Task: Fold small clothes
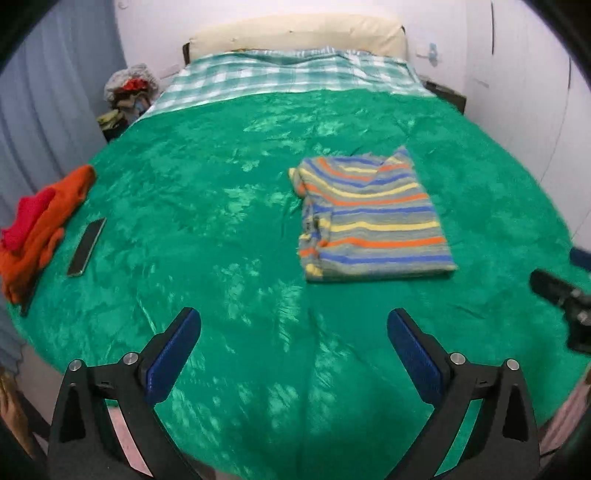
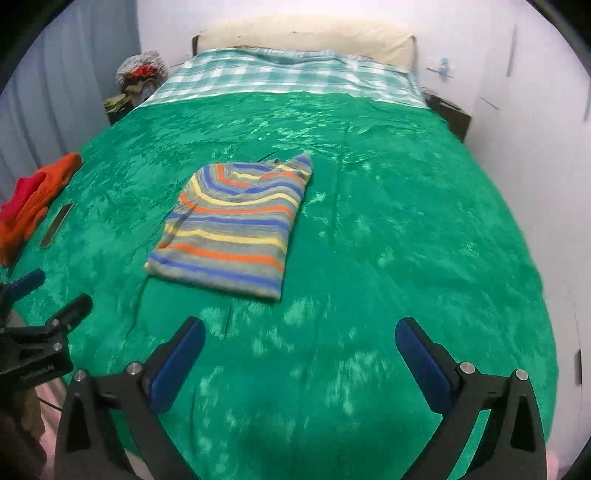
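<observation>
A small striped shirt (image 1: 373, 218), grey with blue, orange and yellow bands, lies folded into a rectangle on the green bedspread (image 1: 207, 206). It also shows in the right wrist view (image 2: 236, 225). My left gripper (image 1: 293, 325) is open and empty, held above the bedspread short of the shirt. My right gripper (image 2: 300, 332) is open and empty, near the shirt's front right. The right gripper shows at the left view's right edge (image 1: 561, 295), and the left gripper at the right view's left edge (image 2: 40, 295).
A pile of orange and red clothes (image 1: 40, 225) lies at the bed's left edge, with a dark phone (image 1: 86, 246) beside it. A checked sheet (image 1: 288, 77) and a cream pillow (image 1: 295, 35) are at the head. A heap of clothes (image 1: 127, 92) stands by the curtain.
</observation>
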Motion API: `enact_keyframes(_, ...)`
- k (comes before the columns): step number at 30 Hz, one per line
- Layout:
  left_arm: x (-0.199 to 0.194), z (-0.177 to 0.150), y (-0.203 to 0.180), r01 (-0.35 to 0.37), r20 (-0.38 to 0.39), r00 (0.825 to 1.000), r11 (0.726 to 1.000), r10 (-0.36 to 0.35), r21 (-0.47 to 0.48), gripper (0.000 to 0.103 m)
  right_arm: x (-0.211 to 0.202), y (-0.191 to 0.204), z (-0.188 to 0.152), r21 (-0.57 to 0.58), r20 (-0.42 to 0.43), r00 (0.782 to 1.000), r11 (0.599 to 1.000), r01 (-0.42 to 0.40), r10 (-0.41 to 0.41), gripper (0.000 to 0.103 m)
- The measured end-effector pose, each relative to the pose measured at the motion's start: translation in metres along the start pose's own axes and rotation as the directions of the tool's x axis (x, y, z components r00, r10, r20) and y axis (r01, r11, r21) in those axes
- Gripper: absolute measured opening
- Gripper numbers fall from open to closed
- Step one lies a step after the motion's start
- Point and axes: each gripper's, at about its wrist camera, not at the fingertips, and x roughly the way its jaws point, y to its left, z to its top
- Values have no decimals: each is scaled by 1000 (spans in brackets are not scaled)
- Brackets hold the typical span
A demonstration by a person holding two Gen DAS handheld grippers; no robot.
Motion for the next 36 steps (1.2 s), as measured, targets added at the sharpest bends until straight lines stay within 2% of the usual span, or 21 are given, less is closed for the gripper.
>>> enact_keyframes(2, -12, -1, -1, -43, 24, 999, 999, 43, -8, 101, -19, 1, -6, -4, 15, 1000, 1000, 23, -23, 102)
enact_keyframes(4, -25, -1, -2, -137, 52, 989, 990, 138, -19, 101, -31, 3, -11, -15, 26, 999, 999, 32, -32, 102)
enact_keyframes(5, -32, -2, -1, -150, 61, 987, 988, 151, -27, 101, -37, 2, -13, -18, 28, 999, 999, 35, -34, 102)
enact_keyframes(8, -43, -2, -2, -85, 25, 996, 996, 85, 0, 101, -58, 5, -18, -24, 43, 998, 999, 39, -38, 102)
enact_keyframes(11, -53, 2, -10, -110, -36, 993, 993, 111, 44, 101, -76, 6, -21, -30, 54, 998, 999, 32, -31, 102)
enact_keyframes(13, -61, 2, -13, -118, -49, 992, 992, 120, 55, 101, -84, 5, -22, -20, 45, 999, 1000, 22, -21, 102)
enact_keyframes(17, -83, -4, -16, -100, -32, 994, 994, 101, 39, 101, -103, -1, -27, 10, 46, 999, 1000, -12, 12, 102)
enact_keyframes(21, -92, -12, -15, -61, -62, 996, 998, 62, 16, 101, -114, 5, -33, -33, 31, 999, 999, 36, -35, 102)
enact_keyframes(26, -105, -12, -18, -30, -76, 997, 1000, 31, 10, 102, -136, 13, -40, -73, 34, 998, 996, 54, -51, 102)
enact_keyframes(36, -145, -16, -26, -26, -10, 1000, 999, 27, 46, 103, -169, 15, -48, -74, 66, 995, 994, 79, -74, 101)
